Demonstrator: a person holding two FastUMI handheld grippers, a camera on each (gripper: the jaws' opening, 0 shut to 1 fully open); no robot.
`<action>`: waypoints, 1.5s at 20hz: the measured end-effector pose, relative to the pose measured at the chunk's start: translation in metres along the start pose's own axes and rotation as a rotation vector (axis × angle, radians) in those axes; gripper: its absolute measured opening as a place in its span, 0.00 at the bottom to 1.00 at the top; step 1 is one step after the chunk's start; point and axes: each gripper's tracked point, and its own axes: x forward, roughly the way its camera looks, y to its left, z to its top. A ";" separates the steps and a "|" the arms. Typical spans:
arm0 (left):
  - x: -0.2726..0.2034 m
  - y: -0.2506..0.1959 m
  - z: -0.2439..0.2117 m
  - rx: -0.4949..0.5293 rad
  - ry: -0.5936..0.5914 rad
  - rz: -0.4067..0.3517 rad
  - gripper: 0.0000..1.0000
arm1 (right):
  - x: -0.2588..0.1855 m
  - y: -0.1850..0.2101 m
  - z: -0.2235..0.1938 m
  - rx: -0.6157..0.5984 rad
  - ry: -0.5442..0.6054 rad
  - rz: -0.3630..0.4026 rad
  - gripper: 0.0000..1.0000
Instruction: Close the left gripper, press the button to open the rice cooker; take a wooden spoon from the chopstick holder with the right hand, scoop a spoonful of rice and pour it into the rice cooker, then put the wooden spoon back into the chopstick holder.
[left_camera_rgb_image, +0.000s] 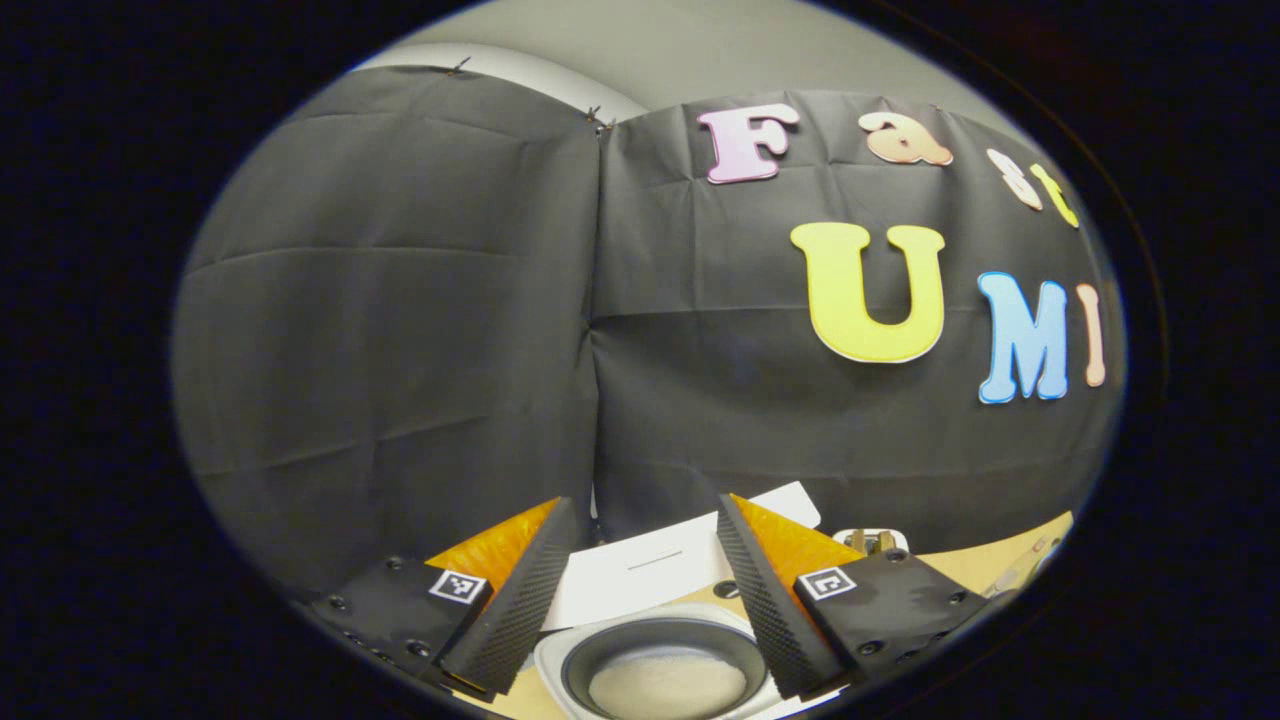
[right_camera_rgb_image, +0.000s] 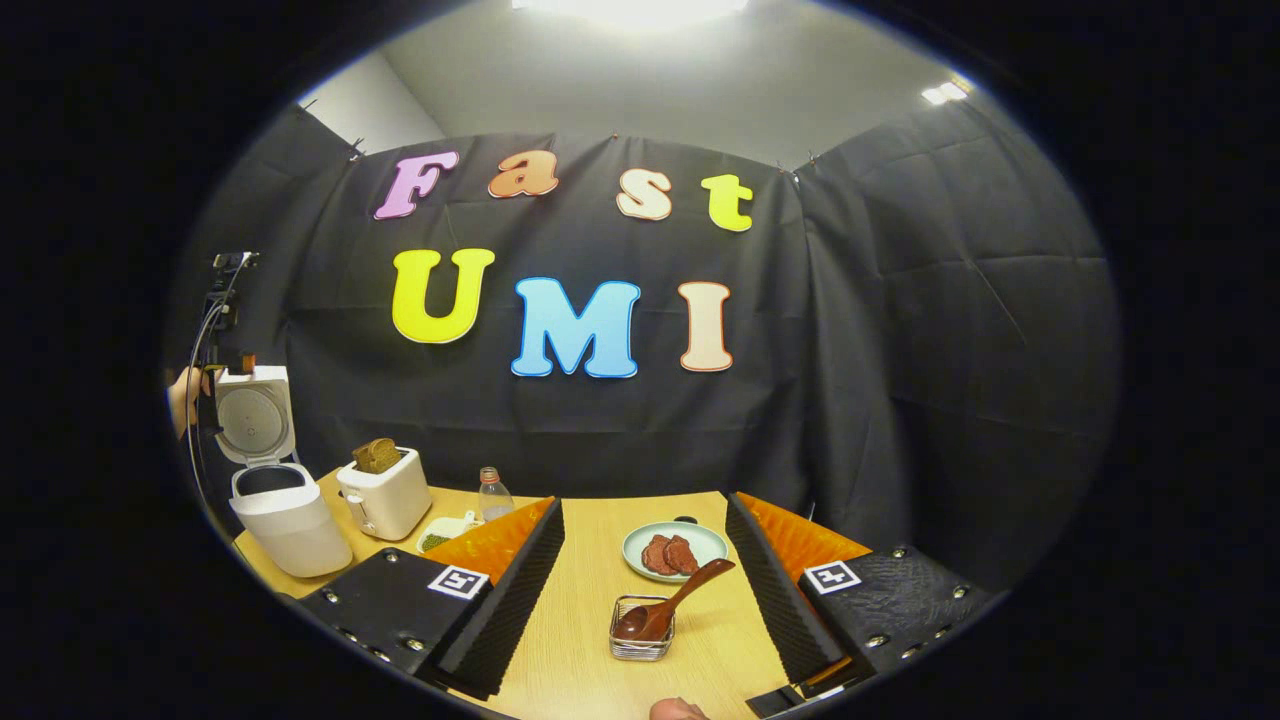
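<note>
In the left gripper view, the left gripper (left_camera_rgb_image: 632, 590) hangs with its fingers spread wide and nothing between them, above the open white rice cooker (left_camera_rgb_image: 660, 665). Its dark inner pot holds a pale layer of white rice (left_camera_rgb_image: 668, 685), and the raised lid stands just behind.

In the right gripper view, the right gripper (right_camera_rgb_image: 645, 585) is also wide open and empty, above the light wooden table (right_camera_rgb_image: 590, 610). Between its fingers and a little ahead sits the small wire-mesh chopstick holder (right_camera_rgb_image: 641, 630), with the dark brown wooden spoon (right_camera_rgb_image: 672, 600) lying bowl-down in it and its handle slanting up to the right. A pale green plate with dark slices (right_camera_rgb_image: 675, 550) lies just behind. The rice cooker stands far left, lid up, beside a white toaster (right_camera_rgb_image: 384, 492).

The spoon looks returned, though whether it rests securely is hard to tell. The holder is light and shallow: a finger brushing the tilted handle could tip it over.
</note>
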 end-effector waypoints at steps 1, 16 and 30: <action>-0.006 -0.004 -0.004 -0.005 0.004 0.001 0.97 | 0.001 -0.001 -0.001 -0.006 0.003 0.008 0.99; -0.066 -0.046 -0.078 -0.073 0.142 -0.032 0.94 | 0.014 -0.030 -0.011 -0.024 0.006 0.067 0.99; -0.089 -0.072 -0.166 -0.085 0.309 -0.029 0.95 | 0.010 -0.051 -0.017 -0.006 -0.013 0.071 0.99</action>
